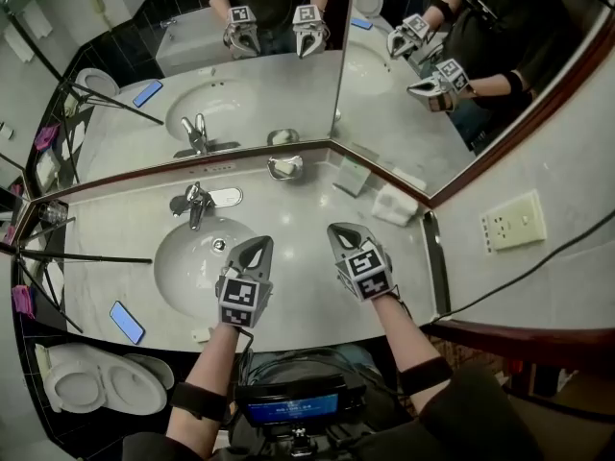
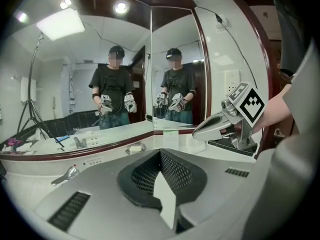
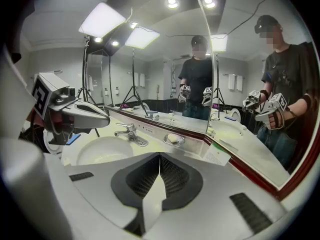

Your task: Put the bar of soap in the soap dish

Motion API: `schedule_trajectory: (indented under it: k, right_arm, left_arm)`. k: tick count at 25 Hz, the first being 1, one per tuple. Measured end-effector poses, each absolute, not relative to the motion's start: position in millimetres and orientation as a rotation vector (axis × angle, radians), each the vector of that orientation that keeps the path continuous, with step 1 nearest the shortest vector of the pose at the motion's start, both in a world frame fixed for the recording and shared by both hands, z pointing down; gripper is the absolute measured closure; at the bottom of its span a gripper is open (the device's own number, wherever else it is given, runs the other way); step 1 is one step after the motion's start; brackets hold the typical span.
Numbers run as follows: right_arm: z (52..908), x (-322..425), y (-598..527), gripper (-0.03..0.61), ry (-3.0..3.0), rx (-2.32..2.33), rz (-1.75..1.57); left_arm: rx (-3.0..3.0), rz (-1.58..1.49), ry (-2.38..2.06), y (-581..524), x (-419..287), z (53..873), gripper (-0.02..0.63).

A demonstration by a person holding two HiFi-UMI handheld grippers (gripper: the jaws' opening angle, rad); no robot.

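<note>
Seemingly already home, a pale soap bar (image 3: 172,138) was seen lying in the dish (image 1: 272,168) at the back of the surface (image 1: 304,301), its long axis apparently along the mirror (image 1: 288,84). It lay ahead, between left claw (image 1: 258,244) and right claw (image 1: 339,230), both pressed together and empty, with neither clearly nearer. No print on the card (image 1: 352,176) could be read.

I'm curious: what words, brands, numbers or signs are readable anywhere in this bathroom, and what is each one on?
No text here can actually be read.
Blue screen at the person's waist: lines of writing, too small to read.
Folded card on the counter by the mirror corner: print too blurred to read.
Marker cubes: black-and-white square patterns only, no letters or numbers.
</note>
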State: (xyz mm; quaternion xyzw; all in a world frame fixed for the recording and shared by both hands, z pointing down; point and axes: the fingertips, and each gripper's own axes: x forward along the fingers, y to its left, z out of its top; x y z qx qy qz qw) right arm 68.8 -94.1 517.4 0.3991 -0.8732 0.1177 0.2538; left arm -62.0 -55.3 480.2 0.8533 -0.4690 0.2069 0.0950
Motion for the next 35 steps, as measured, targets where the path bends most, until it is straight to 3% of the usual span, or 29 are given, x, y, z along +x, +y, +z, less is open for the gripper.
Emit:
schedule_trajectory:
  k: [3,8,19,35]
  right_arm:
    - [514,57,-112,0.557,-2.344,1.034,0.246]
    - [526,31,-149,0.438,-2.284,0.911,0.142]
    - [572,-25,-235,0.308,-2.132,0.708,0.005]
    - [638,-58,-315,0.311,-2.038,0.643,0.174]
  left_arm:
    - [2.516,0.613,-1.418,-67,-63,488,0.612]
    - [2.489,0.600,-1.471,-91,-69,500,0.612]
    - [2.439,0.594,-1.521,-133,-84,538,0.612]
    - [2.365,0.490,-1.521,-152,-91,568,0.612]
